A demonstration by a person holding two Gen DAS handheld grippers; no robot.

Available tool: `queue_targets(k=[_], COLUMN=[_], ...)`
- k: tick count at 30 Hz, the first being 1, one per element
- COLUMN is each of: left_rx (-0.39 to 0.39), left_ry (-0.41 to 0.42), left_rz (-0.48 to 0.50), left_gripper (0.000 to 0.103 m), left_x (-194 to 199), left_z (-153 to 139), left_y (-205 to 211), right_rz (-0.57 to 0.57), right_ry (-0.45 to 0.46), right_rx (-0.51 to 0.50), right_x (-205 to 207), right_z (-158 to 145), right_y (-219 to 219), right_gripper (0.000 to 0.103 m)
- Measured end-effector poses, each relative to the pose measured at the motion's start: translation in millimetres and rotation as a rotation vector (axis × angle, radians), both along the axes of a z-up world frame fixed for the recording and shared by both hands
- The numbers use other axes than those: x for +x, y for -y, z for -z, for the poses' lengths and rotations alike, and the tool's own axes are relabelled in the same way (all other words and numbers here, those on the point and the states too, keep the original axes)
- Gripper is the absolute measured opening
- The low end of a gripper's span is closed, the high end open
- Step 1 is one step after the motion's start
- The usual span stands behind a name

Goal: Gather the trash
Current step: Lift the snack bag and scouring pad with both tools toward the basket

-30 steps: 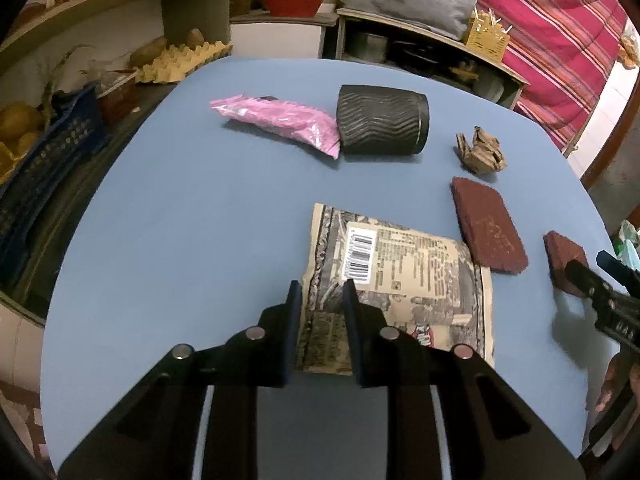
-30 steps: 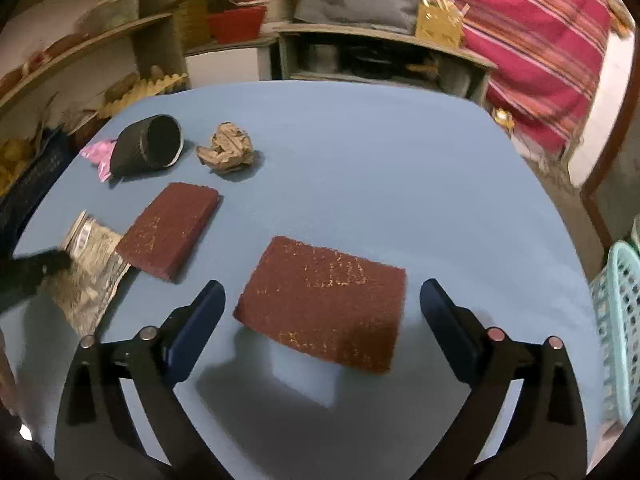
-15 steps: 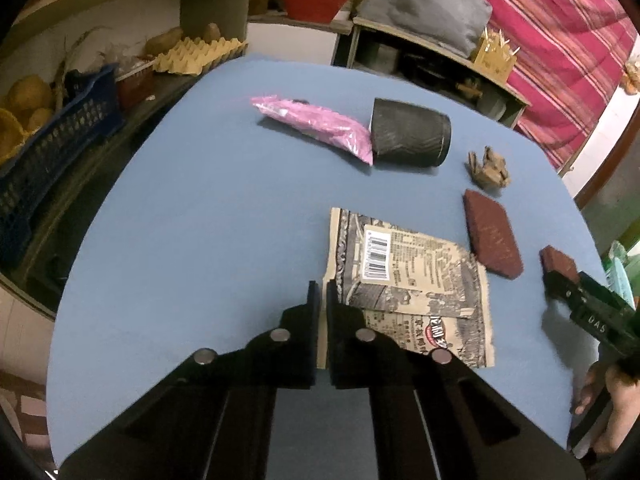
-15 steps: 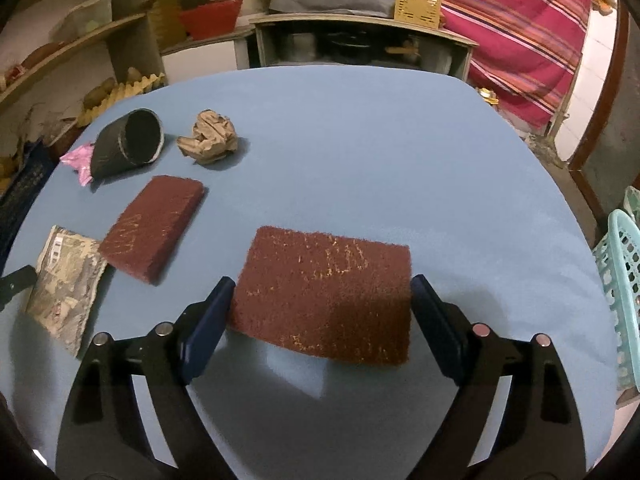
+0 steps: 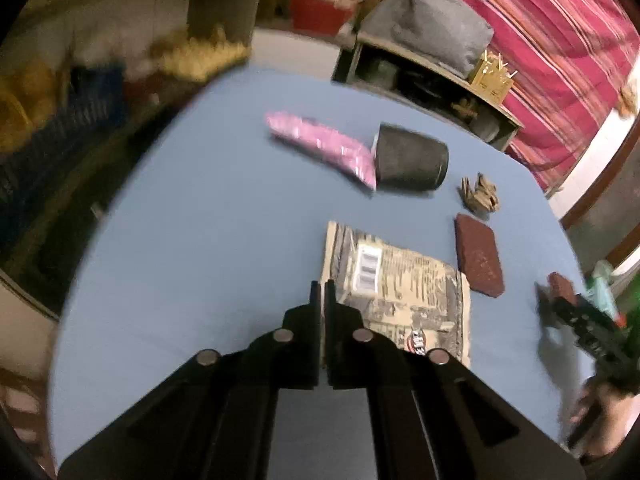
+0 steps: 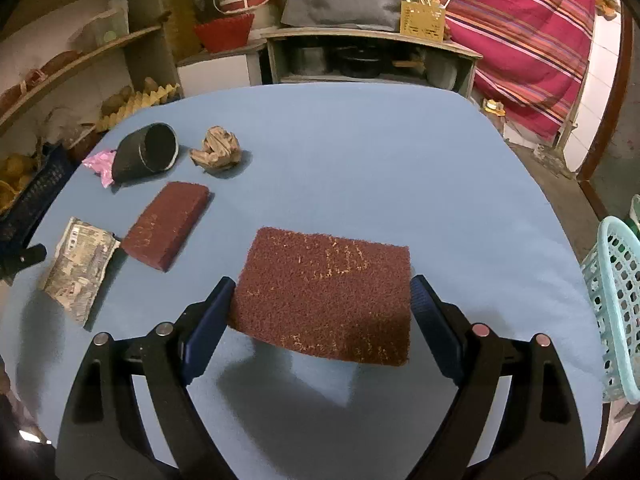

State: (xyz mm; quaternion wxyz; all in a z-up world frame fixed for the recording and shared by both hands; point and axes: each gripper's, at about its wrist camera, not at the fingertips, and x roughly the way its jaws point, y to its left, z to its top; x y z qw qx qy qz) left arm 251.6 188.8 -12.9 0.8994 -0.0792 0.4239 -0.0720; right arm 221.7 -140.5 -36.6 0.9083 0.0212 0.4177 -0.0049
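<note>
My left gripper (image 5: 322, 292) is shut on the left edge of a flat printed snack wrapper (image 5: 404, 288), which hangs from it above the blue table (image 5: 208, 240). My right gripper (image 6: 322, 300) is shut on a maroon scouring pad (image 6: 326, 296) and holds it above the table, casting a shadow below. Other trash lies on the table: a second maroon pad (image 6: 166, 224), a crumpled brown paper ball (image 6: 216, 150), a pink wrapper (image 5: 320, 146) and a black cup on its side (image 5: 410, 158). The wrapper also shows in the right wrist view (image 6: 78, 266).
A light teal plastic basket (image 6: 616, 304) stands beside the table's right edge. Shelves with egg trays, a blue crate (image 5: 60, 120) and buckets lie beyond the far and left edges. A pink striped curtain hangs at the back right.
My left gripper closed on the snack wrapper's edge and lifted it. My right gripper closed onto the near maroon pad and raised it off the table.
</note>
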Motion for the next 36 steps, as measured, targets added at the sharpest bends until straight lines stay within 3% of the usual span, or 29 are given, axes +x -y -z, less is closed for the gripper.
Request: queue_targets(k=[4,7,10,13,21,24,30,32,36], left_rx=[-0.010,0.028,0.060,0.087,0.106,0.143,0.185,0.151,0.137], left_ry=[-0.022,-0.037,-0.011,0.026,-0.055,-0.054,-0.035,-0.050,-0.054], left_rz=[-0.002,0.022,-0.001,0.008,0.038,0.056,0.120,0.142,0.182], left_gripper=[0.003,0.007,0.079,0.081,0.084,0.083,0.037,0.016,0.010], left_x=[2,3,2,0,18,15,5,5,3], left_z=[5,12,14,10,33,35,32,30,28], left_y=[5,19,31,40,48,54,64,62,70], right_rz=[-0.009,-0.013,-0.013,-0.014,-0.029,-0.032,-0.038,-0.042,-0.042], right_ry=[0.003,0.003,0.000,-0.005,-0.009,-0.007,-0.012,-0.014,-0.014], right_rx=[0.007,0.016,0.025,0.031,0.034,0.035,0.043,0.040,0.047], right_x=[-5,-8,-10,-9,-8,-9,-10,-10,-10], right_z=[-4,-5,-4,-2,1,1,4,5,4], right_y=[5,9,12,13,6,4,4,3,5], right_gripper=[0.086,0.086,0.086,0.086,0.086,0.086,0.086,0.086,0.086])
